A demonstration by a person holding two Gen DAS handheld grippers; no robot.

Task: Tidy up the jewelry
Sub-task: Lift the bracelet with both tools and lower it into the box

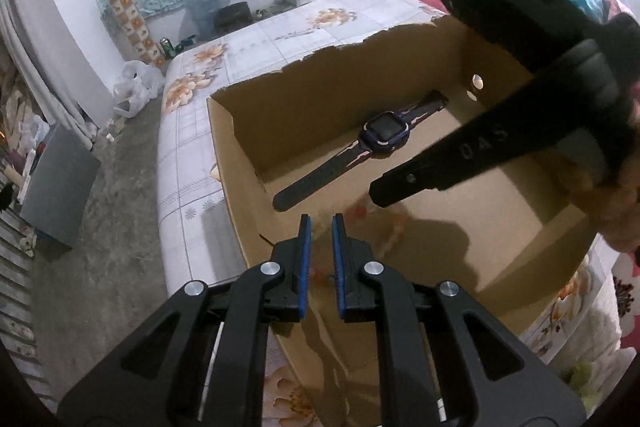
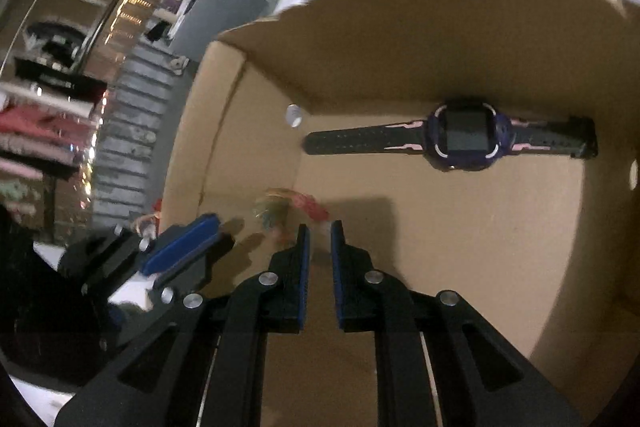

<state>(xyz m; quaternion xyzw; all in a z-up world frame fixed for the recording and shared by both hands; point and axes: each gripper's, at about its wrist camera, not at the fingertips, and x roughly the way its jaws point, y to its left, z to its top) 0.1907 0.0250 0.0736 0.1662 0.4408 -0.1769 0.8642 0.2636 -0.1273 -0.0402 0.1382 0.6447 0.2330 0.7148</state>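
Observation:
A dark blue smartwatch [image 1: 384,135] with a black strap lies flat on the floor of an open cardboard box [image 1: 296,87], near its far wall; it also shows in the right wrist view [image 2: 466,137]. A blurred red and gold trinket [image 2: 298,209] lies in the box just ahead of the right fingertips; it shows faintly in the left wrist view [image 1: 360,213]. My left gripper [image 1: 321,223] hangs over the box's near edge, jaws a small gap apart, empty. My right gripper [image 2: 319,229] is inside the box, jaws a small gap apart, empty.
The box stands on a bed with a floral sheet [image 1: 192,131]. The right gripper's body [image 1: 500,143] reaches into the box from the right. The left gripper's blue pads [image 2: 184,247] show at the box's left wall. A grey floor [image 1: 104,259] lies left of the bed.

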